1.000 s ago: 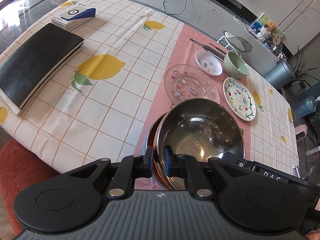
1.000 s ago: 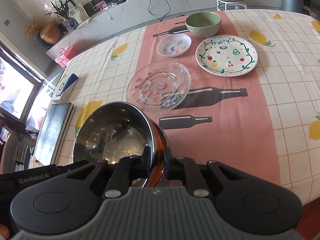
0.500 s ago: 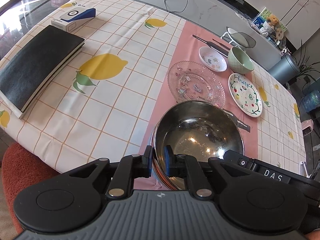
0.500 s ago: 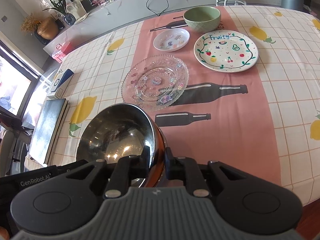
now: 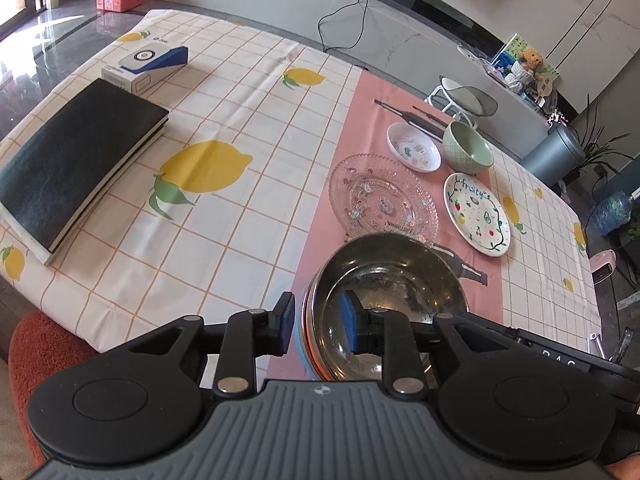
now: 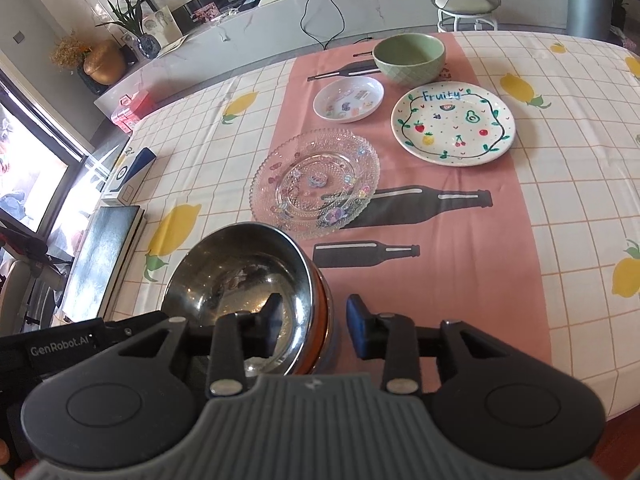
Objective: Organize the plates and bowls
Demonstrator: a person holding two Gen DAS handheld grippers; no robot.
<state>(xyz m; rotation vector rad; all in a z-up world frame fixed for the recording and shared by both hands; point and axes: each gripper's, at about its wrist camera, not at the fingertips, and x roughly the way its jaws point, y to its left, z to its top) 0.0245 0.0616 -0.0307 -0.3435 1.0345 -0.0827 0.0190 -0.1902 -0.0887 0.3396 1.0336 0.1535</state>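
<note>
A steel bowl (image 5: 384, 280) (image 6: 240, 276) with an orange outside rests on the pink runner near the table's front edge. My left gripper (image 5: 318, 322) straddles its left rim and my right gripper (image 6: 316, 316) straddles its right rim. On each, one finger is inside the bowl and one outside. Both pairs of jaws are opening, and the pads stand clear of the rim. Beyond the bowl lie a clear glass plate (image 5: 382, 200) (image 6: 316, 182), a small white dish (image 5: 414, 152) (image 6: 348, 100), a green bowl (image 5: 466, 152) (image 6: 408, 56) and a white "Fruity" plate (image 5: 478, 214) (image 6: 452, 124).
A black notebook (image 5: 68, 164) and a white and blue box (image 5: 146, 62) lie on the lemon-print cloth at the left. An orange seat (image 5: 28, 344) is below the table's near edge. A stool (image 6: 466, 4) and a grey bin (image 6: 590, 4) stand past the far side.
Both grippers, pinched on the steel bowl's rim before, have parted their jaws off it. The bowl now sits lower and level on the runner.
</note>
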